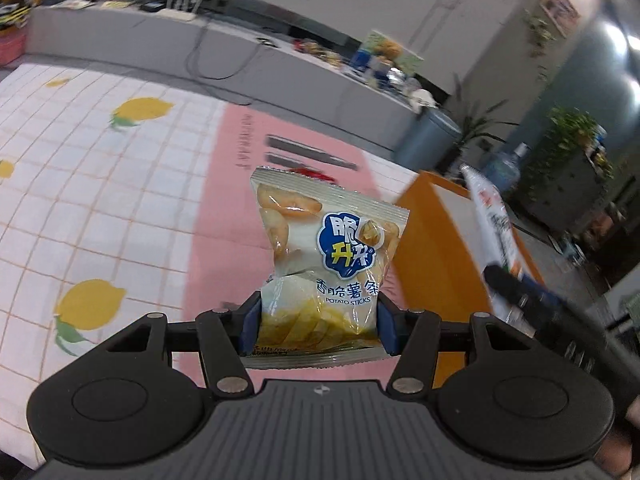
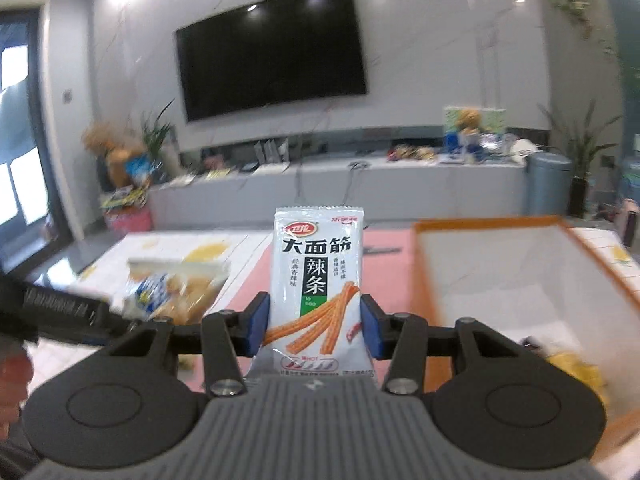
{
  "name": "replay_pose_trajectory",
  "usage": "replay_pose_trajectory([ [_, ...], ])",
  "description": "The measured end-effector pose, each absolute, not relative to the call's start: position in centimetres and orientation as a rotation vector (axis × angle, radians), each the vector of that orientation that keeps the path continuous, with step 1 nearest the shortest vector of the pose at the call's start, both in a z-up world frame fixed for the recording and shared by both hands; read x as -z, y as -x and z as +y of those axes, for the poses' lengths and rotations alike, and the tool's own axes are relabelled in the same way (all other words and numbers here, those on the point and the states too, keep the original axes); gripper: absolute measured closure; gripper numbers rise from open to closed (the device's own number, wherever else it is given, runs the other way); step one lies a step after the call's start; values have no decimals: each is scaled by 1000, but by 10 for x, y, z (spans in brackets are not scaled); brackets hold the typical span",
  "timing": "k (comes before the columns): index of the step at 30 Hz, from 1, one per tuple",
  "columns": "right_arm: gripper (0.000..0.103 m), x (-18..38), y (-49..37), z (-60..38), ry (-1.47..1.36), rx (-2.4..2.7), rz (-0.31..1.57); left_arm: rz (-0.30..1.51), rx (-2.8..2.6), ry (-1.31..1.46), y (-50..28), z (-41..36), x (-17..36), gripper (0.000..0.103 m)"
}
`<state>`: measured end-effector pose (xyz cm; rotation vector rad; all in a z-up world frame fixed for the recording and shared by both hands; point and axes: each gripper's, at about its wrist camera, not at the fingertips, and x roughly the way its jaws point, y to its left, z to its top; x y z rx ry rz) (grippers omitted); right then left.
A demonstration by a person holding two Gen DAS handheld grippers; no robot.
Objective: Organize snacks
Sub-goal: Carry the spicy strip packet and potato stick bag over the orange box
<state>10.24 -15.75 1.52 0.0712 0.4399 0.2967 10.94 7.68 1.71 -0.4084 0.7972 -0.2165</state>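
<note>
- Left wrist view: the left gripper [image 1: 319,326] has its blue pads pressed on the lower half of a pale yellow plastic potato-stick packet [image 1: 326,264], which stands upright between them above the pink mat [image 1: 224,216].
- Right wrist view: the right gripper [image 2: 315,326] clamps a white spicy-strip sachet [image 2: 316,276] upright, left of the orange-rimmed white box [image 2: 496,264].

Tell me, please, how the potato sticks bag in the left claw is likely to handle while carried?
The potato sticks bag is puffy and stands upright above the left claw, so it is probably light. Its film creases at the pinch, so it likely flexes. The glossy wrapper might slip, and hard squeezing could crush the sticks.
</note>
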Motion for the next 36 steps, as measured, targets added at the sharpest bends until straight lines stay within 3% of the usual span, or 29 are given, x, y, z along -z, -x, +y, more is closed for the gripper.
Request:
replay_pose_trajectory([
  [13,56,-31,-112,-245,-144,-96,445,787,348,371,-112,12,-30,39],
  [36,56,24,-236,-256,-136,-3,809,816,397,373,-146,-5,-16,39],
])
